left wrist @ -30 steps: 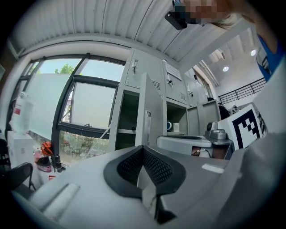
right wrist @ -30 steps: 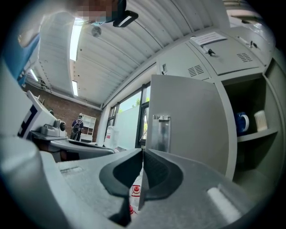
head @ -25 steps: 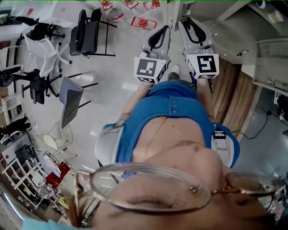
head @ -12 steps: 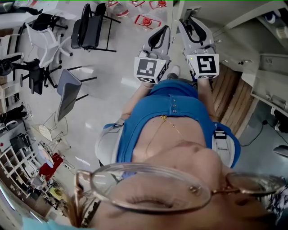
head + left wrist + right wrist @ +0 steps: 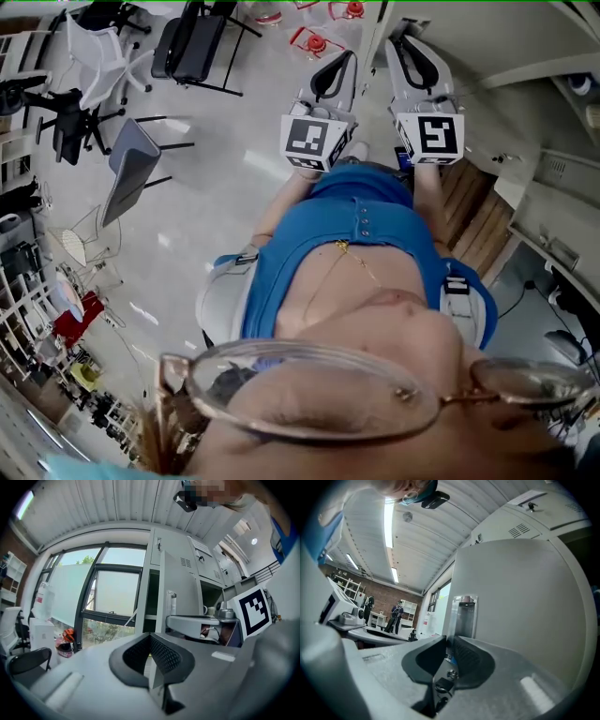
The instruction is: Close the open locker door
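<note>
In the right gripper view the grey locker door (image 5: 520,602) fills the right half, close ahead, with its recessed metal handle (image 5: 461,616) just beyond my right gripper (image 5: 447,649). Those jaws are closing to a thin gap, with nothing between them. In the left gripper view the same door (image 5: 180,590) stands open, seen almost edge-on from grey lockers (image 5: 157,559). My left gripper (image 5: 150,646) is shut and empty, away from the door. In the head view, both grippers are held side by side in front of the person, left gripper (image 5: 336,70) and right gripper (image 5: 411,56).
Black chairs (image 5: 202,47) and a grey chair (image 5: 127,169) stand on the pale floor to the left. Red-topped containers (image 5: 314,42) sit on the floor ahead. Grey cabinets (image 5: 553,216) and a wooden panel (image 5: 473,211) lie to the right. A large window (image 5: 98,597) is left of the lockers.
The room has slid up and left in the head view, so the person has turned toward the right. Both grippers keep their place in front of the body.
</note>
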The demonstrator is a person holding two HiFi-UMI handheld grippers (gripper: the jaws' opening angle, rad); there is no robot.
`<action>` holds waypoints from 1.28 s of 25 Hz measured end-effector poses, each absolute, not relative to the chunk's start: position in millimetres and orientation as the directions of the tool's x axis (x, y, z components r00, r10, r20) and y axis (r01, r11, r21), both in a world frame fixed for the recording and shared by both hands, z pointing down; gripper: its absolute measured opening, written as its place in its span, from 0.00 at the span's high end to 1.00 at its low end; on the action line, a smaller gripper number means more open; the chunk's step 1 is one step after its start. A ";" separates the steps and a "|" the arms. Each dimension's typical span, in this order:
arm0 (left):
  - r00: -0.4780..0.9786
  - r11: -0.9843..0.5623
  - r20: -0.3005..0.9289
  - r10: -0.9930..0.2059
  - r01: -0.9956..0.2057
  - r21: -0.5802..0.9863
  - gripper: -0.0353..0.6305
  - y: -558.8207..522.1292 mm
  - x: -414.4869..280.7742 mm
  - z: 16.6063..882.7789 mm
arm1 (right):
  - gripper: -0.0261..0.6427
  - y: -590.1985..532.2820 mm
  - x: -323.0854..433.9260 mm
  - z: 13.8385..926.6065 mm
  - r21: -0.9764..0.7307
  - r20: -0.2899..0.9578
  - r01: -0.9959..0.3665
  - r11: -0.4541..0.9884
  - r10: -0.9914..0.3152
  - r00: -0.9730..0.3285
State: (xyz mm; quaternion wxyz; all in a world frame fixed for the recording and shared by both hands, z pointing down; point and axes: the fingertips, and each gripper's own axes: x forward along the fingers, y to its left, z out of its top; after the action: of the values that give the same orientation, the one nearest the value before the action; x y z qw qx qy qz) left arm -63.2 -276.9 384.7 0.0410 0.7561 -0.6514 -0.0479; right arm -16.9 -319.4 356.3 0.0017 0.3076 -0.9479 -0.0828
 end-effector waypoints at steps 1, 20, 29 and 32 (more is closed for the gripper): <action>0.139 -0.141 -0.019 -0.990 -0.983 0.122 0.95 -278.8 -67.0 385.8 | 0.89 -323.3 -19.5 356.1 0.157 -0.045 -0.583 0.797 -0.584 -0.810; 0.359 -0.357 -0.013 -0.933 -0.923 0.142 0.95 -359.3 -106.3 385.4 | 0.90 -399.0 -45.0 356.9 0.140 -0.029 -0.764 0.630 -0.768 -0.640; 0.496 -0.492 -0.018 -0.868 -0.856 0.161 0.95 -399.1 -126.8 387.6 | 0.90 -435.5 -55.6 355.5 0.162 -0.015 -0.856 0.491 -0.866 -0.500; 0.534 -0.529 -0.017 -0.845 -0.832 0.167 0.95 -408.0 -128.4 391.6 | 0.90 -443.2 -55.6 357.6 0.162 -0.017 -0.876 0.455 -0.886 -0.463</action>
State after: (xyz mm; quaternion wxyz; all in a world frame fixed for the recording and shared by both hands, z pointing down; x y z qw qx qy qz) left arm -128.4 -408.0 391.6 0.0692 0.8731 -0.4802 -0.0480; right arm -55.6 -443.2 357.6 0.0347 0.5168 -0.8522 -0.0740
